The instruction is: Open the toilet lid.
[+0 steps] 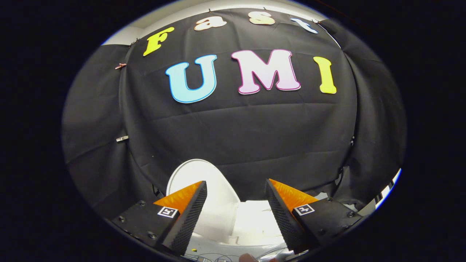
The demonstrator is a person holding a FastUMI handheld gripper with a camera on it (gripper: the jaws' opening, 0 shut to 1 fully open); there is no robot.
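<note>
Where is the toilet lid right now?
In the gripper view the toilet lid stands raised against the black cloth wall, just beyond the left finger of the open hand-held gripper, with the white toilet body beside it between the fingers.

We take this for a staged recording booth, not a real bathroom. Black cloth (255,138) hangs as the back wall, creased and draped, with a second sheet overlapping at each side. Small clips (122,138) pin the cloth along its left seam. Above the cloth a strip of pale wall or ceiling (123,36) shows. A white toilet (251,222) stands directly against the cloth, its lid (196,174) raised and leaning back. Loose thin wires (214,256) lie below it, near the gripper fingers.
</note>
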